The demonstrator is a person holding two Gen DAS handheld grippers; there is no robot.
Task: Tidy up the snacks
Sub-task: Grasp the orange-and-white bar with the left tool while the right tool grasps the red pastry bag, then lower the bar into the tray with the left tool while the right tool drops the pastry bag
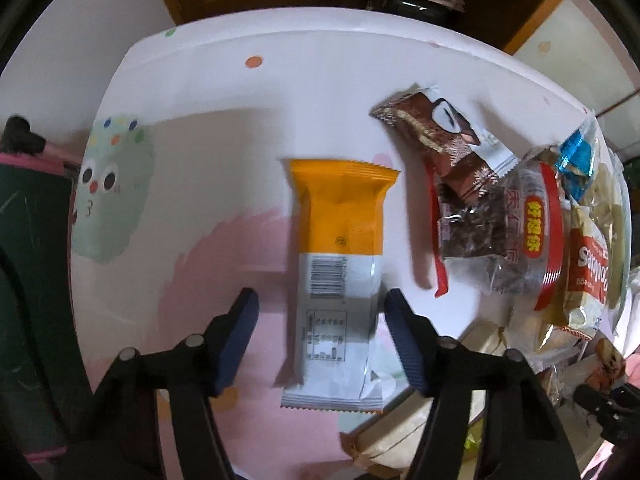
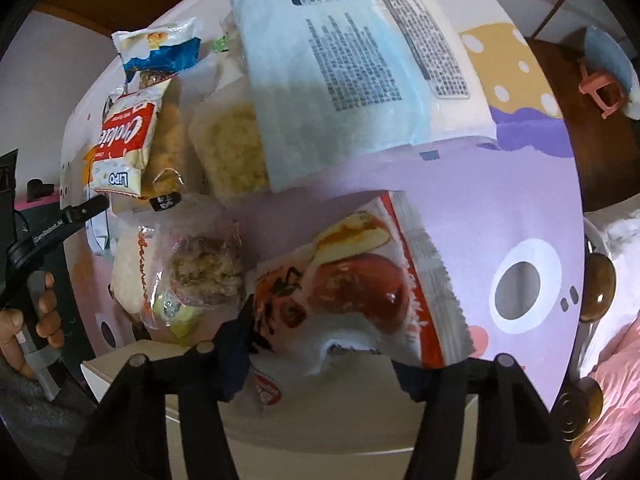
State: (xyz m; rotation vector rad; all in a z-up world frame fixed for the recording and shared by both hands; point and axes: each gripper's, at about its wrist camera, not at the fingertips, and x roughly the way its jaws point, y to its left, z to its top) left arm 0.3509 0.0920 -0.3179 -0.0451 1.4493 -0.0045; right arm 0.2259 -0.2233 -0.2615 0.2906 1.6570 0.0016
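An orange and white snack packet [image 1: 340,264] lies flat on the cartoon table mat [image 1: 208,128], label side down, barcode showing. My left gripper [image 1: 322,298] points down over its white end with a finger on each side. The right pad touches the packet's edge and a gap shows at the left pad, so it is open. In the right wrist view a red and white packet with an apple picture [image 2: 360,280] sits between my right gripper's [image 2: 324,344] fingers. It is buckled, its left edge against the left pad and its right edge covering the right finger.
To the right of the orange packet lies a pile: a brown chocolate packet [image 1: 436,136], a clear red-banded packet [image 1: 516,232], a cookies packet [image 2: 124,148]. A large pale blue bag [image 2: 332,72] lies behind the apple packet. A white box [image 2: 320,424] stands at the near edge. A hand [image 2: 44,312] holds the left gripper.
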